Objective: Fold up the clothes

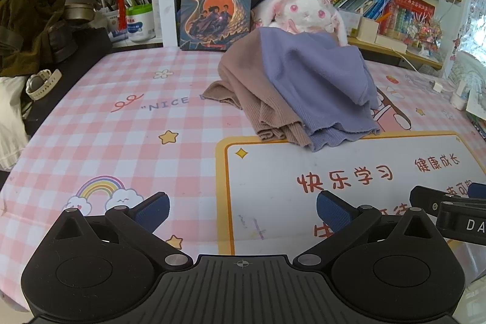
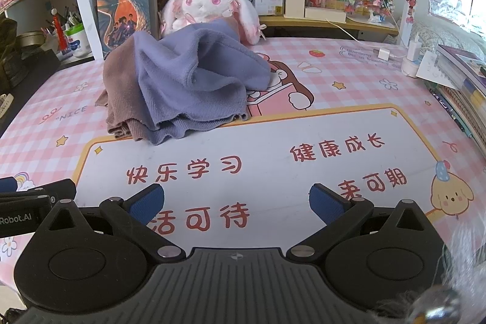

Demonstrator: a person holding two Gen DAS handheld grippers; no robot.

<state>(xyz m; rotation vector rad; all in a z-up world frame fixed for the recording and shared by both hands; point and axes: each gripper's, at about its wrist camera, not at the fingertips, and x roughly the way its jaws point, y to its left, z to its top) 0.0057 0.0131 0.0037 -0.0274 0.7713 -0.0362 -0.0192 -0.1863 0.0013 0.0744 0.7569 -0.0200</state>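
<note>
Two garments lie heaped ahead of the left tool [image 1: 243, 210] in its own view: a purple top [image 1: 319, 87] draped over a brown one [image 1: 243, 87], both leaning against a plush rabbit [image 1: 303, 9] at the far side of the bench [image 1: 106, 126]. Its jaws stand wide apart, holding nothing.

From the right tool [image 2: 237, 199], jaws likewise spread and empty, the heap sits ahead and to the left, the purple top [image 2: 194, 75] uppermost. Folding has not begun (neither piece is spread flat), so the next move probably calls for reaching forward and pulling the purple top clear.
</note>
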